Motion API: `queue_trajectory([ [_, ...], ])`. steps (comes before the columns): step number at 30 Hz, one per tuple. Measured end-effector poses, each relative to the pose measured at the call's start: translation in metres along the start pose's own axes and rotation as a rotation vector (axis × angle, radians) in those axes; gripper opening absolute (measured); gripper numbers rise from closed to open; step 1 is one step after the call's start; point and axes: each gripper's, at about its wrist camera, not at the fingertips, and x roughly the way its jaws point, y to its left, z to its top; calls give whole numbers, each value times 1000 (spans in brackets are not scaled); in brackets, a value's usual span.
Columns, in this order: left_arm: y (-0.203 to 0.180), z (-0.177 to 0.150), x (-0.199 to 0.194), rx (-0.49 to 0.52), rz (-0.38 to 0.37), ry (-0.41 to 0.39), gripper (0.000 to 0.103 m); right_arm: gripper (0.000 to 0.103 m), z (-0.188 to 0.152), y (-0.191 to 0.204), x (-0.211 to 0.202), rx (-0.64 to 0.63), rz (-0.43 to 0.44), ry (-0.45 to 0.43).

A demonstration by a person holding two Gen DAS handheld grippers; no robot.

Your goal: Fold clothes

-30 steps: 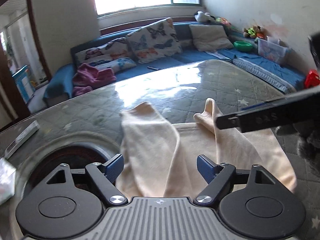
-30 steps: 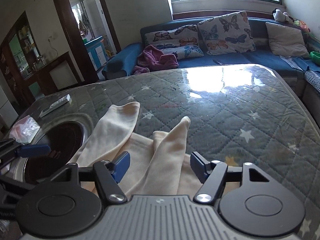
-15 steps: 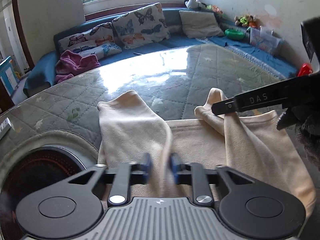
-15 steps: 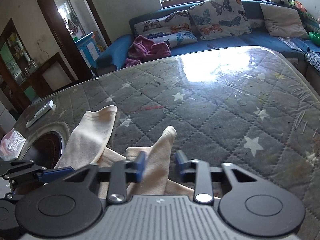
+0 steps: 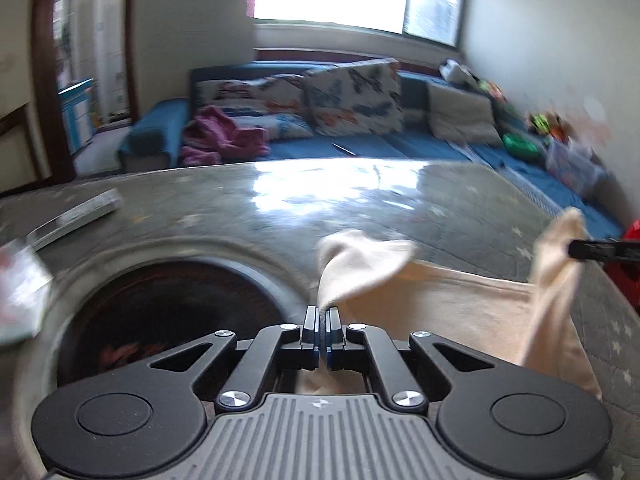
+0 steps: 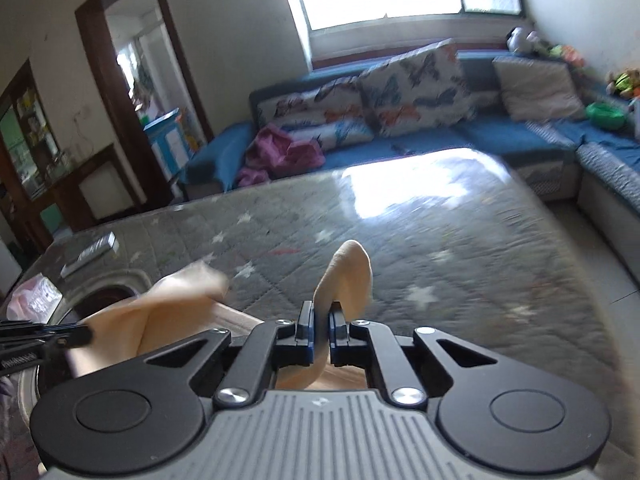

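A cream garment lies on the grey quilted table. My left gripper is shut on its left sleeve, lifted off the table. My right gripper is shut on the right sleeve, also lifted. In the left wrist view the right gripper's finger shows at the right edge, pinching the other sleeve. In the right wrist view the left gripper shows at the left edge, holding the left sleeve.
A round dark recess is set in the table at the left. A remote control and a plastic bag lie beyond it. A blue sofa with cushions and a purple cloth stands behind the table.
Both grippers went from open to shut, each on a sleeve, and lifted the sleeves off the table. Both views are now motion-blurred and point higher.
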Motion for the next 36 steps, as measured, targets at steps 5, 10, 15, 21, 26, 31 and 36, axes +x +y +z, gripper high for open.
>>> queue_trajectory([
  [5,36,-22,-45,-78,48,-26,3,6,-17,-24,-52,20,-58,-63],
  [10,66,-53,-87,-168,81,-30,3,6,-47,-48,-95,60,-123,-100],
  [15,85,-86,-119,-221,110,3,0,6,-78,-71,-131,114,-200,-135],
  [21,93,-117,-141,-262,127,54,0,6,-121,-104,-144,186,-303,-73],
  [26,73,-120,-140,-184,77,56,2,10,-146,-123,-142,228,-400,-9],
  [31,35,-112,-125,-88,-21,51,5,17,-152,-126,-158,231,-448,-54],
  [36,-4,-110,-95,-28,-135,82,11,26,-147,-111,-157,165,-341,-42],
])
